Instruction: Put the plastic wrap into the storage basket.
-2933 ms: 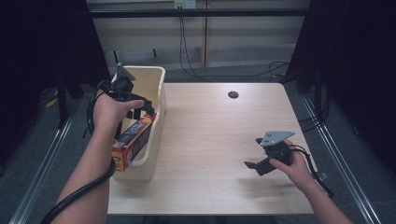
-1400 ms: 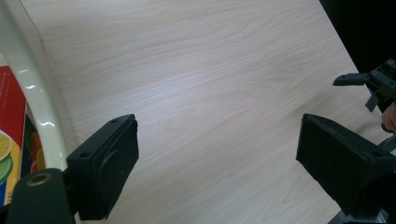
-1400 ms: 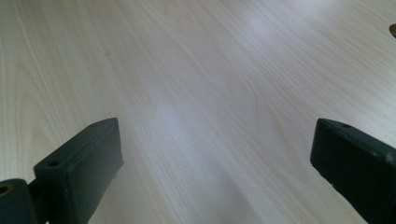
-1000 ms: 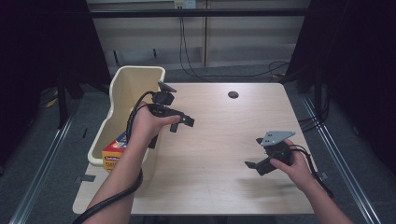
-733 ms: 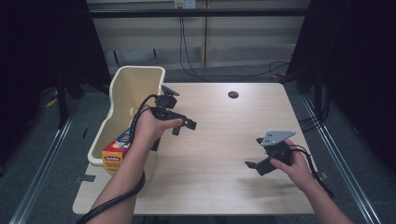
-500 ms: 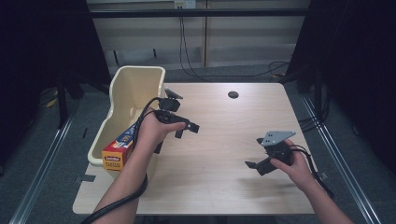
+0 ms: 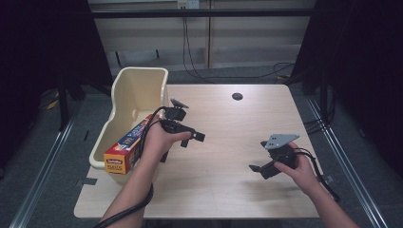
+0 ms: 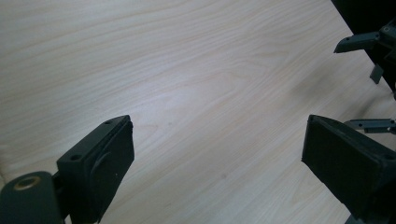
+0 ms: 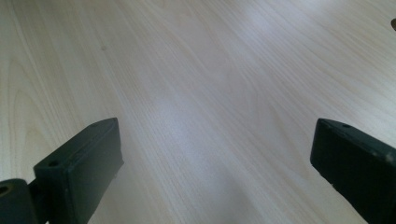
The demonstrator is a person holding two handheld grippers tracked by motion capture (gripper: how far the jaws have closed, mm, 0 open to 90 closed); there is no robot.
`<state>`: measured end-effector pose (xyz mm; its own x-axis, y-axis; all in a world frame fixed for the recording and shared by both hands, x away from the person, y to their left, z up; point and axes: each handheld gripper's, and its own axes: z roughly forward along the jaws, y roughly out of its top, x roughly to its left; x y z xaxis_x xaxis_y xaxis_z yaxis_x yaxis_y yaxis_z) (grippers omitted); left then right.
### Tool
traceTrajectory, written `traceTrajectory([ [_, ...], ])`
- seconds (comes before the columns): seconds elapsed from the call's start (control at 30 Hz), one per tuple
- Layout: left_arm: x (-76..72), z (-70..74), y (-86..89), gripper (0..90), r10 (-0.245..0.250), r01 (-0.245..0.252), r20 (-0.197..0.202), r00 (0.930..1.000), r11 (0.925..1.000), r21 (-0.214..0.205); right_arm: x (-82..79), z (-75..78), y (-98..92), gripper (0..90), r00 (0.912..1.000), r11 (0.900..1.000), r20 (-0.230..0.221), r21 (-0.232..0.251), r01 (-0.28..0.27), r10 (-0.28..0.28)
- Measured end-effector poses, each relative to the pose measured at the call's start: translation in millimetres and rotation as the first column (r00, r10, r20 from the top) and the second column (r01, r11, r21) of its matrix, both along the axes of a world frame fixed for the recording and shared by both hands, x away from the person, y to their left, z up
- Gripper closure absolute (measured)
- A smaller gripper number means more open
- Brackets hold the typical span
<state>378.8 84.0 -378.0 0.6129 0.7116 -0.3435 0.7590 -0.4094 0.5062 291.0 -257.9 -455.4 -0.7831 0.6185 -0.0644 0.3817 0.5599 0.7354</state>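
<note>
Since the earlier frames my left gripper has come out of the cream bin and swung over the table, and now I'm holding it low over the bare wood near the middle, jaws spread wide with nothing between them. You can see the gap clearly in the left gripper view, just wood grain between the pads. Right gripper is sitting where it was at the right side, jaws also standing wide and empty. The box of plastic wrap is lying in the bin at the table's left edge, long axis running from the near corner up toward the far right, near end poking over the rim. So it's behind and to the left of my left claw, which is pointing away from it toward the right hand. Left hand is way nearer, I'm guessing any next grab is its job.
</note>
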Motion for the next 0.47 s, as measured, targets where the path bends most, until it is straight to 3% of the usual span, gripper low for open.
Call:
traceTrajectory([
  [0.47, -7.9, -20.5, -6.1, 8.6, -0.017, 0.017, 0.002, 0.9998, 0.9997, 0.014, 1.0, -5.2, -0.3, 1.9, 0.9998, 0.9998, -0.007, -0.011, 0.017, -0.017],
])
